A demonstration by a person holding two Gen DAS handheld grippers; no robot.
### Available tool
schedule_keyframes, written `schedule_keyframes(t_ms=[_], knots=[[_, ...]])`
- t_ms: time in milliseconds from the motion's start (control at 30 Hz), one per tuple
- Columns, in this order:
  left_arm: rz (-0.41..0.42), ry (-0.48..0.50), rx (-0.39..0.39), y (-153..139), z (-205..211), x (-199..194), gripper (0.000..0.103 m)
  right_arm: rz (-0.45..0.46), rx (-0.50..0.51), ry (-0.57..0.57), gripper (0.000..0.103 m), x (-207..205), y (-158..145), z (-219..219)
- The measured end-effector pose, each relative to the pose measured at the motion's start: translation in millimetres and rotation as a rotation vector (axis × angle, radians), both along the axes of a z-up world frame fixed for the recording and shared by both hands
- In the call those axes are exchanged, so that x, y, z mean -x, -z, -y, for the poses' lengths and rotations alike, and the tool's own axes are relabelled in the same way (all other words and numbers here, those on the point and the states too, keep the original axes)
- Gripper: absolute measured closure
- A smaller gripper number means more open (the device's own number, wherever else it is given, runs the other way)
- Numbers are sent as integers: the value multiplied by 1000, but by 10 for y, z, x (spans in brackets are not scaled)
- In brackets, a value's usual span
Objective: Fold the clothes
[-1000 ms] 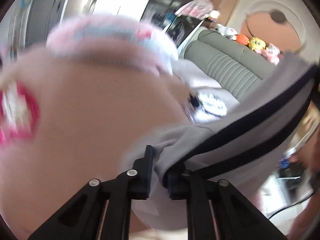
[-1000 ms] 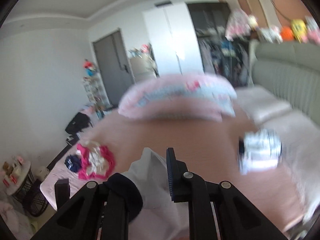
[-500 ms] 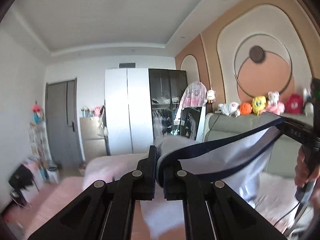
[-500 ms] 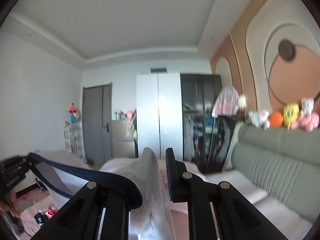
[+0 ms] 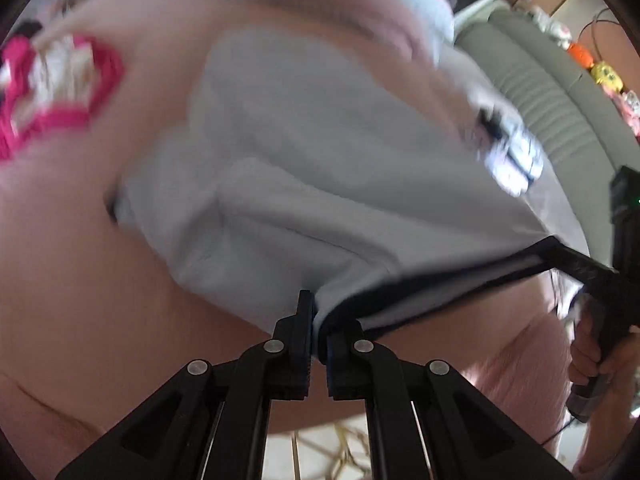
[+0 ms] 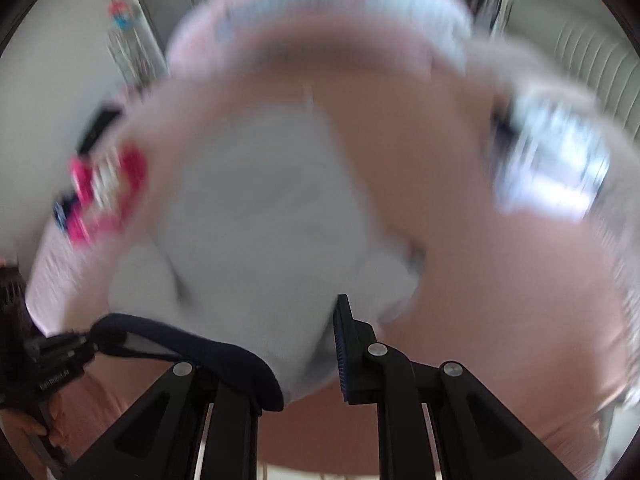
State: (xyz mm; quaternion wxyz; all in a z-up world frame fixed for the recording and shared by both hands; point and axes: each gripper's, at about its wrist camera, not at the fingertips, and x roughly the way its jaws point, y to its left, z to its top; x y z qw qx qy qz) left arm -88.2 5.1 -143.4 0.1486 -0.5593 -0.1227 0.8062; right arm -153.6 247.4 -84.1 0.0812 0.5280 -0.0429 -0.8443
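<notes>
While both views are smeared by motion, the essentials can be read. The grey garment (image 5: 328, 168) with a dark navy waistband (image 5: 440, 284) hangs from two claws above the pink bed (image 5: 80, 280), its far end draped down onto the bedding and its near edge held in the air. The left claw (image 5: 318, 344) is clenched on the waistband at the garment's left corner; cloth fills the narrow gap between its pads. The right claw (image 6: 304, 356) grips the other corner, with navy band and grey cloth bunched between its fingers. In the left view the waistband runs taut across to that second claw, carried by a hand (image 5: 596, 352) at the right edge.

Other items noted: a pink and white garment (image 5: 52, 88) lying far left on the bed, a white and blue striped item (image 5: 516, 160) far right, a pink and blue pillow (image 6: 320, 28) at the far side.

Assessment: the step in hand appears to be laying the garment flat. To do it well, both grips should hold firm, the waistband should stay stretched and level between them, and the near edge should be drawn towards the person so the cloth settles without wrinkles, clear of the other two items.
</notes>
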Motion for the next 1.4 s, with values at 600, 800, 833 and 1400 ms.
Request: schedule_keyframes(t_ms=[600,800,833,1400], knots=[[-352,324,406,-362,-518,-200,55,-142,62,-144,89,188,-359,463],[-310,183,393,-396,-297,62,97,-74,-5,-191,89,78,-237,579],[-313,129,337,-472,-169,70,97,-51,-31,-179,88,68,-160,566],[-173,-76,144,-491,541,-483,97,-57,-56,71,74,-160,168,69]])
